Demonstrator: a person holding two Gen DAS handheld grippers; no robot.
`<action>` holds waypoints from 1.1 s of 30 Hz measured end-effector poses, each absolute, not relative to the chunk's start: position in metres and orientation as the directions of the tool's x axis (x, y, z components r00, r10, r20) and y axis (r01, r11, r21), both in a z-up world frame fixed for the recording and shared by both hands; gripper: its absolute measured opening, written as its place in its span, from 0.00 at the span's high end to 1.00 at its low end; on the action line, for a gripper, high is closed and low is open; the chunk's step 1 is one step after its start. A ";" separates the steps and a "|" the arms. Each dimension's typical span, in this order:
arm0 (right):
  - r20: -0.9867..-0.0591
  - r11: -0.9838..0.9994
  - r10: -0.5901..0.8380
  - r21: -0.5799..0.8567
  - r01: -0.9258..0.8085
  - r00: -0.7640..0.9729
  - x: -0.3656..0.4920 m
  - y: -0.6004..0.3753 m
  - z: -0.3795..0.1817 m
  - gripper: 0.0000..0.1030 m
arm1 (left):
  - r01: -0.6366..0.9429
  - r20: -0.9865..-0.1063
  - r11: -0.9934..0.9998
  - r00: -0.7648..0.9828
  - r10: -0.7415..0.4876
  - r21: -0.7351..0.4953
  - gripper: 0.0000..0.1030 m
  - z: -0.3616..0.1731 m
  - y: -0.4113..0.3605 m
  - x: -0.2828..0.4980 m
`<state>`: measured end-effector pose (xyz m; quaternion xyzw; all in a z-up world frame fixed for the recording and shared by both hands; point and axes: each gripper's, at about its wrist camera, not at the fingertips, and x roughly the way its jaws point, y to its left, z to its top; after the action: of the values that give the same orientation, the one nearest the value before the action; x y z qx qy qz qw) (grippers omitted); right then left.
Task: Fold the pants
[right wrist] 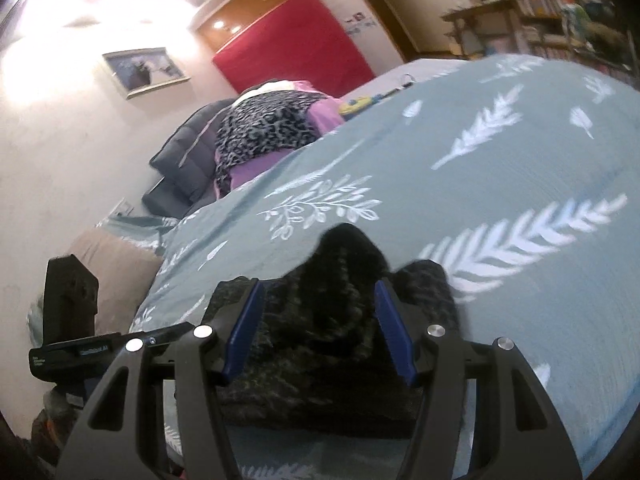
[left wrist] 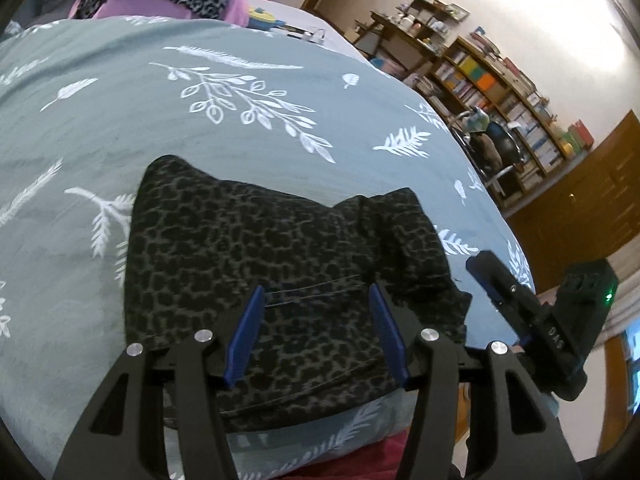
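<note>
The dark leopard-print pants lie folded into a compact stack on the grey-green bedspread, near its front edge. My left gripper is open just above the stack's near part, its blue pads apart and holding nothing. My right gripper shows at the stack's right side in this view. In the right wrist view the right gripper is open over the pants, which bunch up between the pads. The left gripper shows at the lower left there.
A pile of clothes, leopard-print and purple, lies at the head of the bed with a dark pillow. A yellow-blue object sits beyond the bedspread. Bookshelves and a chair stand to the right of the bed.
</note>
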<state>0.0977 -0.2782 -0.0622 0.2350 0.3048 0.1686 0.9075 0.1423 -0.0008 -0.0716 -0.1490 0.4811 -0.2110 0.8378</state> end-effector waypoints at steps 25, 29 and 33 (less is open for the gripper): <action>-0.673 0.890 0.408 0.444 -0.105 0.617 0.084 -0.275 -0.082 0.91 | 0.174 -0.766 0.867 0.411 -0.495 -0.466 0.40 -0.094 0.018 0.144; -0.710 0.896 0.377 0.443 -0.040 0.594 0.088 -0.281 -0.114 0.91 | 0.180 -0.792 0.879 0.381 -0.477 -0.442 0.40 -0.107 0.010 0.144; -0.690 0.892 0.375 0.451 -0.038 0.619 0.085 -0.286 -0.108 0.77 | 0.193 -0.805 0.894 0.387 -0.449 -0.405 0.40 -0.110 0.006 0.142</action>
<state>0.0854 -0.2864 -0.1084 0.2006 0.4204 0.1179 0.8770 0.1418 0.0063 -0.1097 -0.1235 0.5181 -0.1948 0.8237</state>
